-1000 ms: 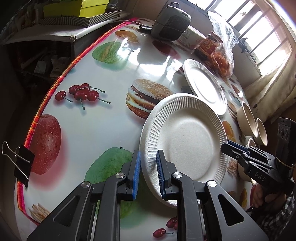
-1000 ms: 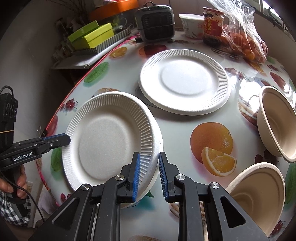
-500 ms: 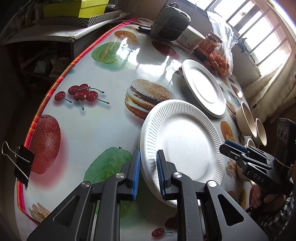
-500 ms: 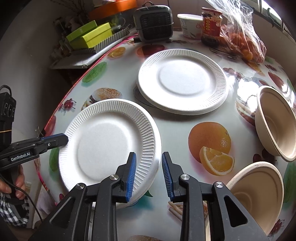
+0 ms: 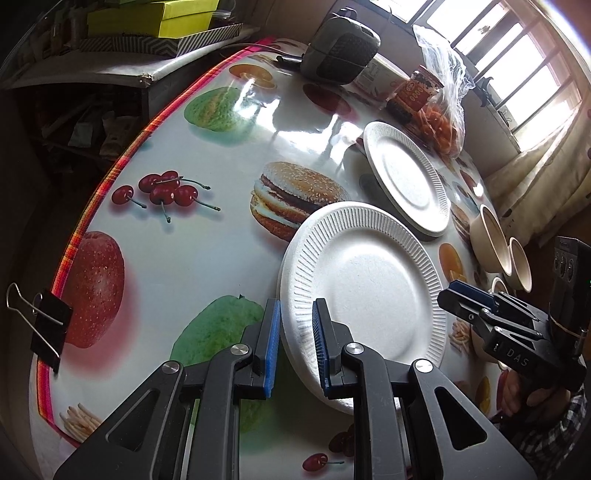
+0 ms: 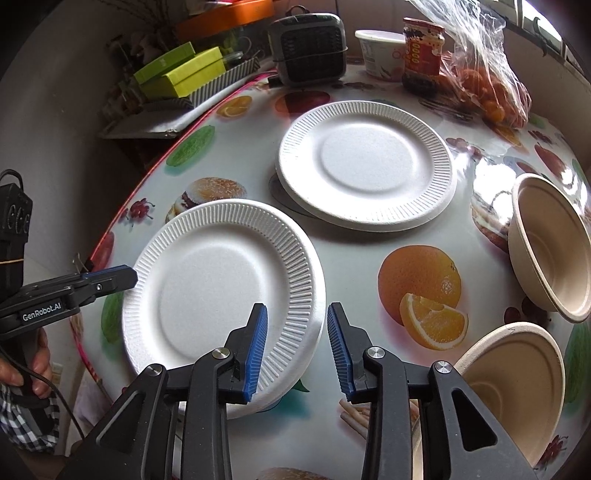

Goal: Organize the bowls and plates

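Note:
A white ribbed paper plate [image 5: 369,288] [image 6: 221,280] lies on the fruit-print table in front of both grippers. My left gripper [image 5: 295,314] is shut on its rim; from the right wrist it shows side-on at the plate's left edge [image 6: 125,275]. My right gripper [image 6: 295,314] straddles the opposite rim with its jaws opening, and the pads no longer press on the plate. It appears at the right of the left wrist view [image 5: 454,291]. A second white plate [image 6: 365,162] [image 5: 406,184] lies farther back. Two tan bowls [image 6: 550,251] [image 6: 517,384] stand to the right.
At the back stand a small dark heater [image 6: 310,44], a white tub [image 6: 380,51], a jar [image 6: 421,55] and a bag of oranges [image 6: 487,85]. A binder clip [image 5: 44,325] grips the table's left edge. Yellow boxes [image 5: 147,18] sit on a side shelf.
The near plate has sunk from a tilted, raised pose to lying flat on the table. The right gripper's jaws have spread off its rim. The left gripper kept its grip.

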The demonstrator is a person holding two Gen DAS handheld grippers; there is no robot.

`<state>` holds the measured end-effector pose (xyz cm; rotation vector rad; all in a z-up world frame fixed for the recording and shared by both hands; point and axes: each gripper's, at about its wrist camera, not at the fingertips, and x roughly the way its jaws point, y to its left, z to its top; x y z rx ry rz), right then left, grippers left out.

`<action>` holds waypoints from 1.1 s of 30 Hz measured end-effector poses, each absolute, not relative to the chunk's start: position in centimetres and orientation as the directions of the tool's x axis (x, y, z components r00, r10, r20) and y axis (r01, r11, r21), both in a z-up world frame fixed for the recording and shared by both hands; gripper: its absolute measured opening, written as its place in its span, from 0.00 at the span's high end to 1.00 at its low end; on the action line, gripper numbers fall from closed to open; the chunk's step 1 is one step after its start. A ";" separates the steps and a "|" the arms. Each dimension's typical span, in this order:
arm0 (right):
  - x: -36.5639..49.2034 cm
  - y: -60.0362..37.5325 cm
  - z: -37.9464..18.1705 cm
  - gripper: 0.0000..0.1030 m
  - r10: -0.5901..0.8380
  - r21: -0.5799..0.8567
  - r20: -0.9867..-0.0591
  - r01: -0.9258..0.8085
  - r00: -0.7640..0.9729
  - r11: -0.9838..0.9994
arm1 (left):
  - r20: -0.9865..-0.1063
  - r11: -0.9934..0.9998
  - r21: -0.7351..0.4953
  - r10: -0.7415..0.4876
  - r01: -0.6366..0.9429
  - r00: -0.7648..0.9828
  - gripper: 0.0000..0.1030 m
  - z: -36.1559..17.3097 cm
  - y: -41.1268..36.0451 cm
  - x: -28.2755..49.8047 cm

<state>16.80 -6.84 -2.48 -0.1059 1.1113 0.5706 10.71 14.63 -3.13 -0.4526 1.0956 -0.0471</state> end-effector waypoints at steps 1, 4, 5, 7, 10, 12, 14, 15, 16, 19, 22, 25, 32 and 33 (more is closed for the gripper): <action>16.8 -6.8 -2.5 0.68 0.380 0.197 -0.869 -0.484 0.317 0.853 | -0.847 0.908 -0.376 -0.257 -0.183 0.466 0.82 -3.1 14.6 10.7; 16.8 -6.9 -2.5 0.68 0.380 0.198 -0.869 -0.482 0.316 0.853 | -0.848 0.908 -0.376 -0.256 -0.186 0.463 0.82 -3.2 14.6 10.7; 16.8 -6.8 -2.6 0.68 0.380 0.199 -0.870 -0.482 0.315 0.853 | -0.849 0.908 -0.375 -0.256 -0.186 0.463 0.82 -3.2 14.6 10.7; 16.8 -6.8 -2.6 0.68 0.380 0.199 -0.870 -0.482 0.314 0.853 | -0.850 0.908 -0.375 -0.255 -0.187 0.462 0.82 -3.2 14.6 10.7; 16.8 -6.9 -2.5 0.68 0.384 0.202 -0.869 -0.483 0.314 0.852 | -0.849 0.910 -0.371 -0.250 -0.187 0.466 0.82 -3.1 14.6 10.7; 16.8 -6.9 -2.4 0.68 0.384 0.201 -0.867 -0.484 0.317 0.852 | -0.850 0.913 -0.363 -0.243 -0.186 0.468 0.82 -2.9 14.6 10.7; 16.9 -6.9 -2.3 0.68 0.383 0.199 -0.867 -0.482 0.319 0.853 | -0.851 0.914 -0.360 -0.239 -0.187 0.468 0.82 -2.9 14.6 10.7; 16.9 -7.0 -2.3 0.68 0.383 0.199 -0.867 -0.482 0.320 0.853 | -0.851 0.914 -0.359 -0.238 -0.187 0.468 0.82 -2.8 14.6 10.8; 16.9 -7.0 -2.2 0.68 0.383 0.199 -0.866 -0.482 0.321 0.853 | -0.853 0.916 -0.353 -0.233 -0.189 0.467 0.82 -2.8 14.6 10.8; 16.8 -7.1 -1.9 0.66 0.384 0.197 -0.863 -0.482 0.327 0.853 | -0.857 0.924 -0.333 -0.214 -0.188 0.468 0.80 -2.6 14.7 10.8; 16.9 -7.3 -1.6 0.62 0.391 0.202 -0.858 -0.481 0.334 0.853 | -0.860 0.936 -0.299 -0.181 -0.184 0.477 0.79 -2.1 14.6 11.0; 16.9 -7.3 -1.2 0.60 0.392 0.200 -0.851 -0.476 0.349 0.856 | -0.856 0.948 -0.265 -0.147 -0.176 0.496 0.78 -1.3 14.3 11.2; 17.3 -7.4 0.0 0.53 0.381 0.167 -0.835 -0.476 0.397 0.863 | -0.844 0.969 -0.200 -0.097 -0.142 0.528 0.72 -0.1 13.3 12.2; 17.4 -7.5 0.2 0.52 0.377 0.162 -0.833 -0.474 0.405 0.865 | -0.842 0.971 -0.199 -0.098 -0.135 0.530 0.72 0.1 13.1 12.4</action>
